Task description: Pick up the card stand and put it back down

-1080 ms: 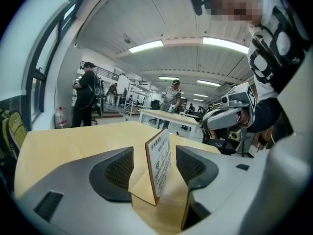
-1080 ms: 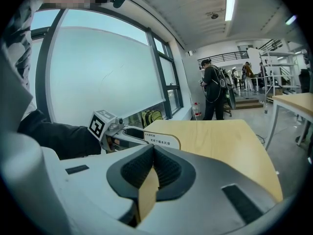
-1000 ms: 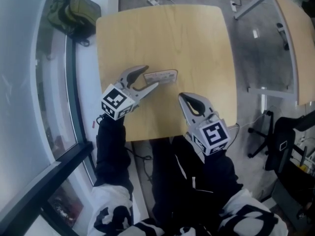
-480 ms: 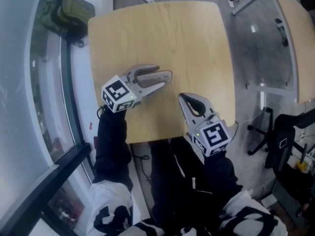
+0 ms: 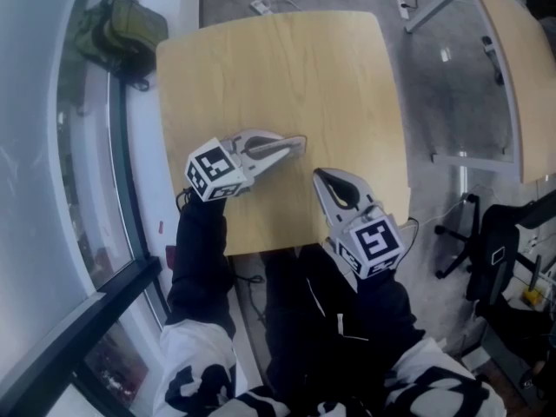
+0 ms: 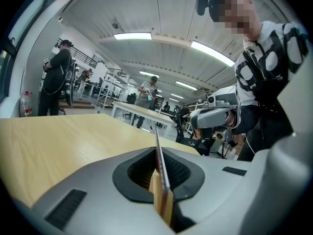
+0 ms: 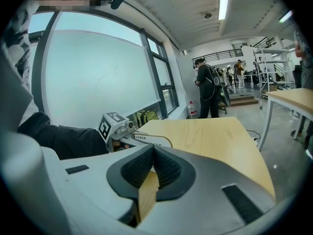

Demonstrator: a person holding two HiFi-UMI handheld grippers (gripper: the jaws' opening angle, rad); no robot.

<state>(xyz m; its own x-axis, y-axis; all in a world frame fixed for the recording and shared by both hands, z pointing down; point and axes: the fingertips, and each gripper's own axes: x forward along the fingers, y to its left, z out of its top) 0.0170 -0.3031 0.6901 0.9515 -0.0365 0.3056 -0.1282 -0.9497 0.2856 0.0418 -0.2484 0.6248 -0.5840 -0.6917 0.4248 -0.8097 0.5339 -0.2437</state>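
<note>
Here, from the largest thing to the smallest:

- The wooden table (image 5: 287, 68) lies under both grippers and reaches far past their tips.
- The person's dark sleeves (image 5: 198, 250) come in from behind the grippers, one sleeve to each.
- A green bag (image 5: 117, 29) lies on the floor, well apart from the left gripper, beyond the table corner on its outer side.
- The right gripper (image 5: 323, 177) hovers over the near part of the table, beside the left one but not touching it. Its jaws are pressed together and hold nothing.
- The left gripper (image 5: 291, 144) points across the table, with its marker cube (image 5: 214, 170) at the back end. Its jaws have just been closing, and now they stand narrow, with the pads clamped on the card stand.
- The card stand (image 6: 161, 193) is between the jaws of the left gripper, upright and edge-on, and its thin card rises a little above the pads. It is ahead of the right gripper's tips, to that gripper's left. Whether its base touches the table I cannot tell.
</note>
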